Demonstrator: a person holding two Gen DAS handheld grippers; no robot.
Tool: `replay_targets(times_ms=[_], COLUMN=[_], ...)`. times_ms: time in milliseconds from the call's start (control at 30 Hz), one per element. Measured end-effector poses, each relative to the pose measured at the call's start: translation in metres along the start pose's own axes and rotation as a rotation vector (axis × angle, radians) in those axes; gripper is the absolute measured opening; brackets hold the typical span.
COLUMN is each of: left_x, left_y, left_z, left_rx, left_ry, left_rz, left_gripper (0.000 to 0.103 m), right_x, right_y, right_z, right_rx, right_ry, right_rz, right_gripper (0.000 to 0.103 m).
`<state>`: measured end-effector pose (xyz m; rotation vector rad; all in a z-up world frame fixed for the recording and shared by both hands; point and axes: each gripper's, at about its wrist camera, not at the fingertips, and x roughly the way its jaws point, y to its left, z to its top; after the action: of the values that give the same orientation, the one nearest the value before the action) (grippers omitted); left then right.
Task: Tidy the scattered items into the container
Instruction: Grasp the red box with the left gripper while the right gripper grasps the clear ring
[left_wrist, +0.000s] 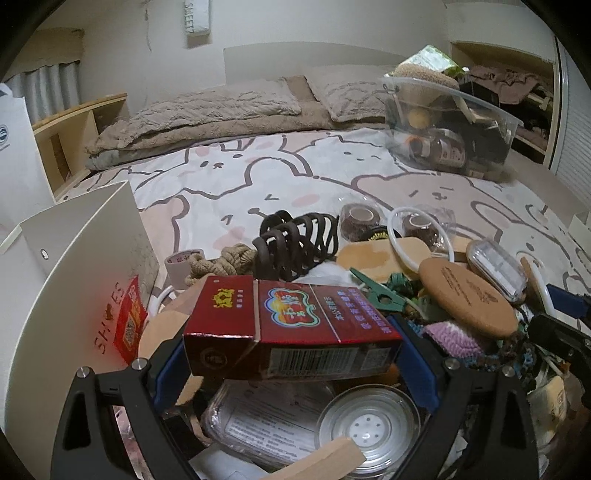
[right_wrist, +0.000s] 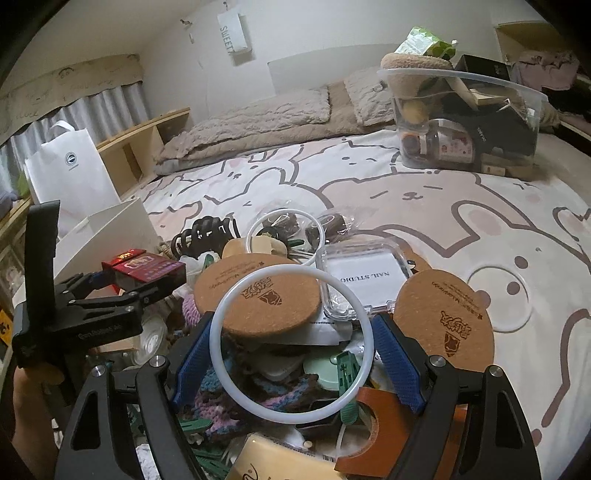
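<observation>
On the left wrist view I see my left gripper (left_wrist: 291, 354) clamped across a red cigarette box (left_wrist: 291, 328), its blue pads pressing both ends, lifted above the heap of scattered items (left_wrist: 424, 295) on the bunny-print bed (left_wrist: 295, 177). The clear container (left_wrist: 448, 125) sits well apart, far right, already partly filled. On the right wrist view my right gripper (right_wrist: 295, 358) grips a white ring (right_wrist: 291, 343) by its sides, over a cork coaster (right_wrist: 258, 299); the container (right_wrist: 465, 122) stands far back.
</observation>
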<state>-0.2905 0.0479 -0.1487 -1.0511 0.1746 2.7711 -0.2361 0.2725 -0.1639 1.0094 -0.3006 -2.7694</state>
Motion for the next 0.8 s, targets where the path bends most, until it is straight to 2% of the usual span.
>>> replay_targets(times_ms=[267,800], left_x=[-0.008,-0.049], left_y=[0.006,0.017], left_z=[0.003,0.017], left_rx=[-0.013,-0.048], left_ry=[-0.029,-0.136], left_rz=[0.016,-0.008], left_gripper=[0.096,0.096], right_x=[-0.007,-0.028], right_y=[-0.005,-0.009], right_z=[0.003,0.012], right_rx=[0.025,0.084], right_ry=[-0.035,-0.115], right_rz=[-0.009,-0.006], right_gripper=[0.084,0.084])
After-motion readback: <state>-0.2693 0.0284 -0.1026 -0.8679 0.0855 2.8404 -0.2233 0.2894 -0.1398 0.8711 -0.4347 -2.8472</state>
